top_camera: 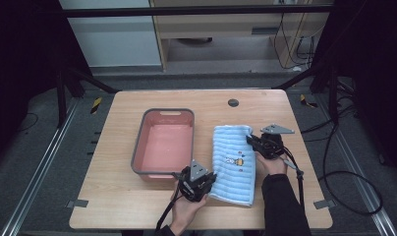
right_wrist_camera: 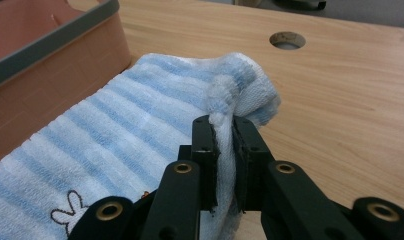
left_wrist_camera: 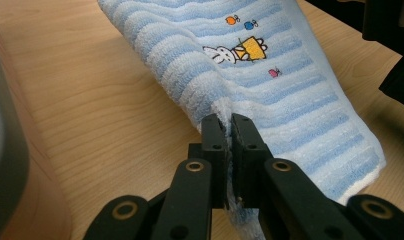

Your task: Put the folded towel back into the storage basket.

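Note:
A blue-and-white striped towel (top_camera: 233,162) with a small cartoon rabbit print lies folded on the wooden table (top_camera: 127,206), right of a pink bin (top_camera: 164,142). My left gripper (top_camera: 202,187) is shut on the towel's near left corner; in the left gripper view its jaws pinch the towel (left_wrist_camera: 270,75) edge, gripper (left_wrist_camera: 228,125). My right gripper (top_camera: 255,142) is shut on the far right corner; in the right gripper view the towel (right_wrist_camera: 115,125) bunches between the jaws of that gripper (right_wrist_camera: 224,127).
The pink bin (right_wrist_camera: 50,45) with a grey rim is empty and stands left of the towel. A round cable hole (top_camera: 233,103) sits near the table's far edge. Cables trail from both grippers toward the table's near edge.

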### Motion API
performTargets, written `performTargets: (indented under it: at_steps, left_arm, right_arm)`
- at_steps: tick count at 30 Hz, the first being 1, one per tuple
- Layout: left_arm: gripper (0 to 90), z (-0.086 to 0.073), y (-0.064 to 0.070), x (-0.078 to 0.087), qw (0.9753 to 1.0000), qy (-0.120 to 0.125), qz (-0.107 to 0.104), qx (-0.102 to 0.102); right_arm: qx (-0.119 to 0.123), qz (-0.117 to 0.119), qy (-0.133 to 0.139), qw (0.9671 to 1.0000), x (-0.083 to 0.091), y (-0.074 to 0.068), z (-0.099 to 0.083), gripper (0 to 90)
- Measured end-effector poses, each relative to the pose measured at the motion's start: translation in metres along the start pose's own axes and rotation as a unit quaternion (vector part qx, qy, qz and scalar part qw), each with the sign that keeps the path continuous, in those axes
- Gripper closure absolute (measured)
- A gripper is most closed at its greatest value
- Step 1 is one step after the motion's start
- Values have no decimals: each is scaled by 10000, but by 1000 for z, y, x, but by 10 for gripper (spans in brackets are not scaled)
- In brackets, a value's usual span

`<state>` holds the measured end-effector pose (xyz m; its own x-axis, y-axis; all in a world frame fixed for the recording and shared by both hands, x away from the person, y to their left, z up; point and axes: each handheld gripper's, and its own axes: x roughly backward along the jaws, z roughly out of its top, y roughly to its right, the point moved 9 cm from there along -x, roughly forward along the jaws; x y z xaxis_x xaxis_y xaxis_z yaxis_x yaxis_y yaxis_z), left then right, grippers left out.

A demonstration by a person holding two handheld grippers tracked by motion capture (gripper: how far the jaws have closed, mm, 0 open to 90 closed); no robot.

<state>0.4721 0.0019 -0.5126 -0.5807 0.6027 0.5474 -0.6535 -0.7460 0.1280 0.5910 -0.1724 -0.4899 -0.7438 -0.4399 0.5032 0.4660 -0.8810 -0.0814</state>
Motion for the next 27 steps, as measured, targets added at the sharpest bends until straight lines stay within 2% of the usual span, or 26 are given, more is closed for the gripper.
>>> performTargets:
  at_steps: [11, 23, 27]
  left_arm:
    - [856, 13, 3, 12, 9998, 170, -43, -99]
    - [856, 36, 4, 31, 9986, 427, -33, -320]
    - [856, 43, 2, 38, 9980, 541, -47, -324]
  right_arm:
    - [155, -59, 276, 9995, 19, -3, 20, 819]
    - [147, -71, 652, 9977, 41, -10, 51, 819]
    - [185, -80, 717, 9972, 45, -15, 61, 820]
